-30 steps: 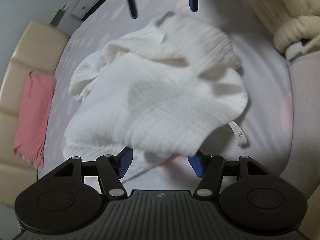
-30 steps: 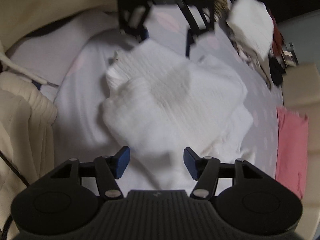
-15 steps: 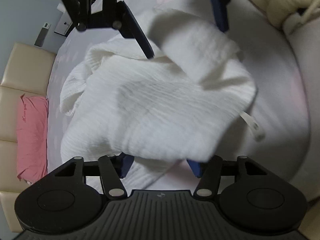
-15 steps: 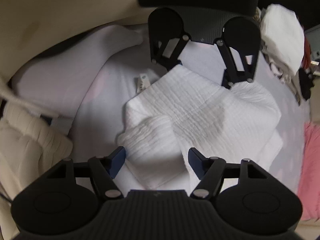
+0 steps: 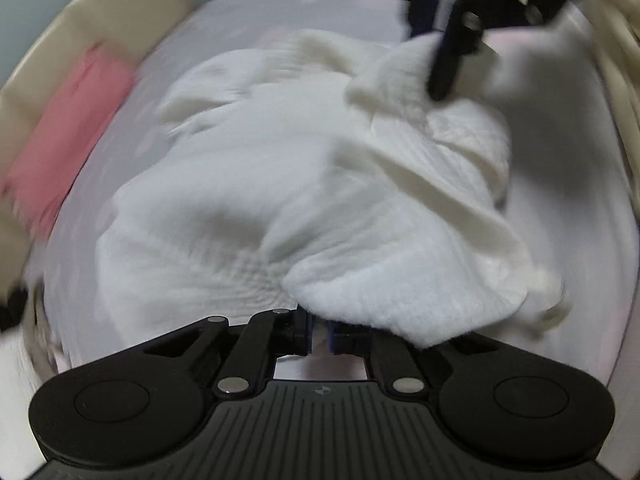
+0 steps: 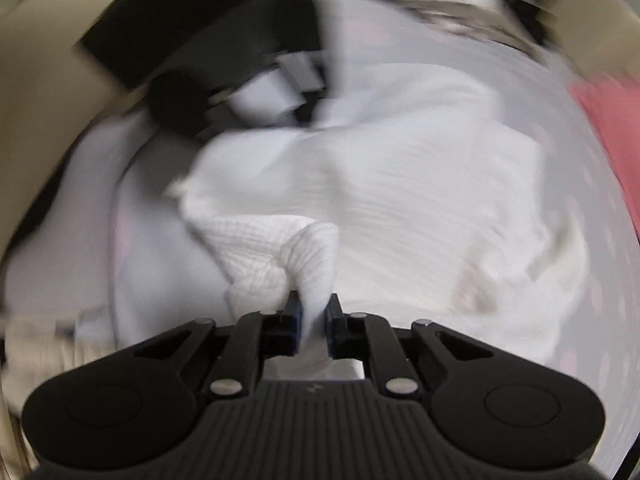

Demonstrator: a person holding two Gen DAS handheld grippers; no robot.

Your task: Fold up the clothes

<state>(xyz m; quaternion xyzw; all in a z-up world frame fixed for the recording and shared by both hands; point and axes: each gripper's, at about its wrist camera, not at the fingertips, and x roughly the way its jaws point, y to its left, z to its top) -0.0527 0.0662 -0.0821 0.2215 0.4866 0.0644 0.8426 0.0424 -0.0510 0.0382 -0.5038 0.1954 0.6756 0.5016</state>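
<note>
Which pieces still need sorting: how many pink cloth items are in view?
1: a pink folded cloth lies on the beige cushion at the bed's edge, beside the white ribbed garment. Others may be hidden.

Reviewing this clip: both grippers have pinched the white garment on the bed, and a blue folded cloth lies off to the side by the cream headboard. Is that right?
Not quite: the folded cloth by the cream headboard is pink, not blue, as the left wrist view shows. The rest holds: the left gripper and right gripper each pinch the white garment.
</note>
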